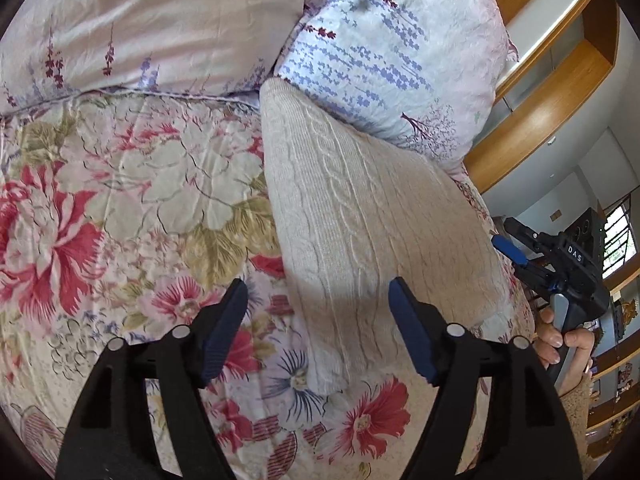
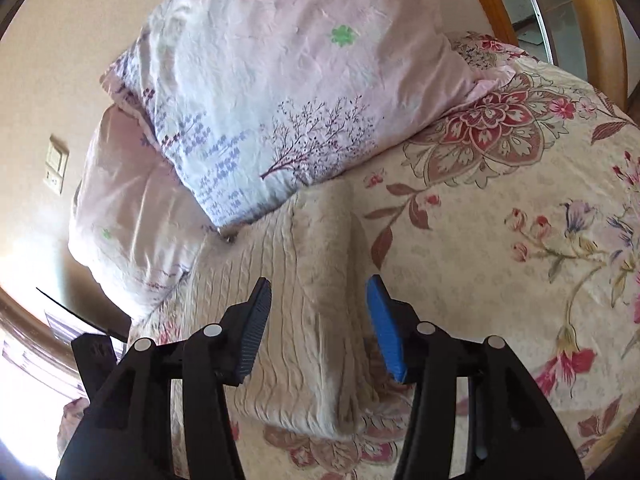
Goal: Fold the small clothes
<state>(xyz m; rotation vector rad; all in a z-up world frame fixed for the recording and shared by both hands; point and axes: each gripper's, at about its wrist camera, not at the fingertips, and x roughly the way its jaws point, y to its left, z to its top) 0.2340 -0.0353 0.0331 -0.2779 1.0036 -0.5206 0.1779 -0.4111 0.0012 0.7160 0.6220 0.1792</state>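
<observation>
Lying folded into a long, narrow shape on the floral bedspread (image 1: 132,184), the cream cable-knit sweater (image 1: 360,216) reaches with its far end up against the lavender-print pillow (image 1: 384,52). Its raised braided ribs run lengthwise. The left gripper (image 1: 316,332) hovers over its near end, jaws spread wide and empty. The right gripper (image 2: 318,322) stands partly open above the knit, gripping nothing.

Each fisheye camera sits just behind its own gripper's fingers, looking forward and steeply down from close above the floral bedspread (image 1: 120,184), the left view facing the pillows and the right gripper (image 1: 516,252) beside it, both sharing the folded cream knit (image 1: 360,216) and the lavender-print pillow (image 2: 260,92).
</observation>
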